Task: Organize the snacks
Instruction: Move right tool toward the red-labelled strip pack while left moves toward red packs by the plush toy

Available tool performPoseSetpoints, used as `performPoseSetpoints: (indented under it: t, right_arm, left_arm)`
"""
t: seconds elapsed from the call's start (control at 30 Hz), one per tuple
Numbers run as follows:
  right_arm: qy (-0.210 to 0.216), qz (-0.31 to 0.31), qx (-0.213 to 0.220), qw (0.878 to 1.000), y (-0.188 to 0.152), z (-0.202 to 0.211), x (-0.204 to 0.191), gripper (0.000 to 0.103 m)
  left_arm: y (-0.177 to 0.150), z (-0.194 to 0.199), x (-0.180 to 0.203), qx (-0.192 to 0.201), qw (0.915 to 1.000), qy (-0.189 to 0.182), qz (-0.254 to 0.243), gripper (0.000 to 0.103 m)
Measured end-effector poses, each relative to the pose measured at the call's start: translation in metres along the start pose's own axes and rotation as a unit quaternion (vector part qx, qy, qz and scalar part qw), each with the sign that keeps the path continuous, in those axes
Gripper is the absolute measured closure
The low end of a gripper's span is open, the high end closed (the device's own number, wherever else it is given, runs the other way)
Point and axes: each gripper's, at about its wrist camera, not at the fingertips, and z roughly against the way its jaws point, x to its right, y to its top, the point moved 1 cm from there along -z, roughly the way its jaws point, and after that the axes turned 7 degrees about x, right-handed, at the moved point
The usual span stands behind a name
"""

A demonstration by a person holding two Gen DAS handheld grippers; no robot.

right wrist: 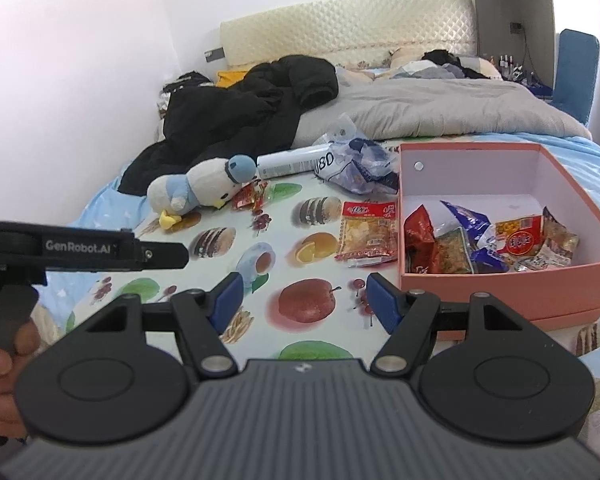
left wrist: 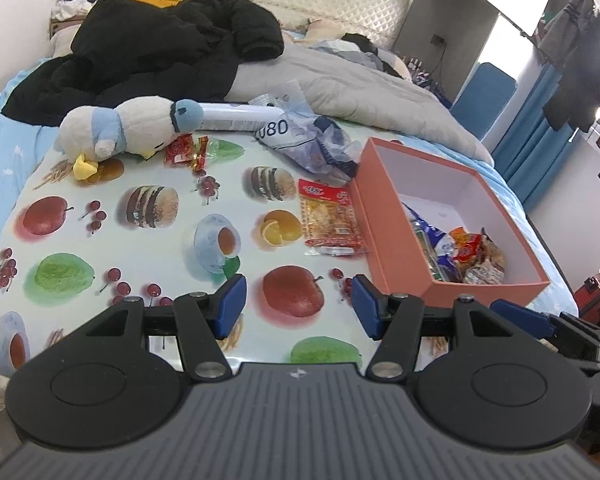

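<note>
A pink box [left wrist: 384, 236] [right wrist: 500, 280] stands on the right of the fruit-print cloth [left wrist: 172, 248] [right wrist: 268, 312] and holds several snack packets [left wrist: 460, 252] [right wrist: 480, 240]. A yellow snack packet with a red top [left wrist: 330, 218] [right wrist: 366, 232] lies on the cloth just left of the box. Small red packets [left wrist: 188, 152] [right wrist: 250, 198] lie by the plush. My left gripper [left wrist: 298, 306] is open and empty above the cloth. My right gripper [right wrist: 304, 298] is open and empty, near the box's front left corner.
A plush penguin [left wrist: 124, 130] [right wrist: 196, 194] lies at the cloth's far left. A white can [left wrist: 240, 118] [right wrist: 288, 164] and a crumpled plastic bag [left wrist: 312, 144] [right wrist: 360, 164] lie behind. A black jacket [left wrist: 148, 52] and grey quilt [left wrist: 340, 84] cover the bed.
</note>
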Motion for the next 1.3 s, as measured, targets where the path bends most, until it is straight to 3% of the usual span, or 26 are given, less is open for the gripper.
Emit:
performPoseSetpoints:
  t: [0.2,0.43,0.57,0.7,1.0,1.13,1.3]
  right_arm:
    - [0.002,0.006,-0.028,1.0,-0.002,-0.031,-0.004,0.033]
    - [0.001,0.009,-0.035,0.999,-0.004,-0.071,-0.008,0.033]
    - [-0.002,0.022,-0.03,0.999,-0.006,-0.095,-0.014,0.033]
    - [-0.001,0.026,-0.034,0.999,-0.004,-0.119,-0.017,0.033]
    - [-0.013,0.043,-0.05,0.998,-0.004,-0.175,-0.019,0.033]
    - [-0.028,0.026,-0.068,0.997,-0.003,-0.206,-0.007,0.018]
    - [-0.027,0.023,-0.08,0.996,-0.008,-0.242,0.0,0.018]
  left_arm:
    - [0.007,-0.038,-0.018,-0.005,1.0,0.008,0.003,0.034]
    - [0.003,-0.114,-0.052,-0.031,0.9984,0.043,0.019,0.034]
    - [0.005,-0.149,-0.061,-0.039,0.9982,0.045,-0.008,0.034]
    - [0.017,-0.176,-0.071,-0.026,0.9983,0.052,-0.01,0.024]
    - [0.053,-0.247,-0.107,-0.012,0.9947,0.102,-0.006,0.02]
    - [0.062,-0.283,-0.13,-0.014,0.9917,0.127,0.008,0.019]
    - [0.075,-0.326,-0.15,-0.014,0.9879,0.154,0.013,0.019]
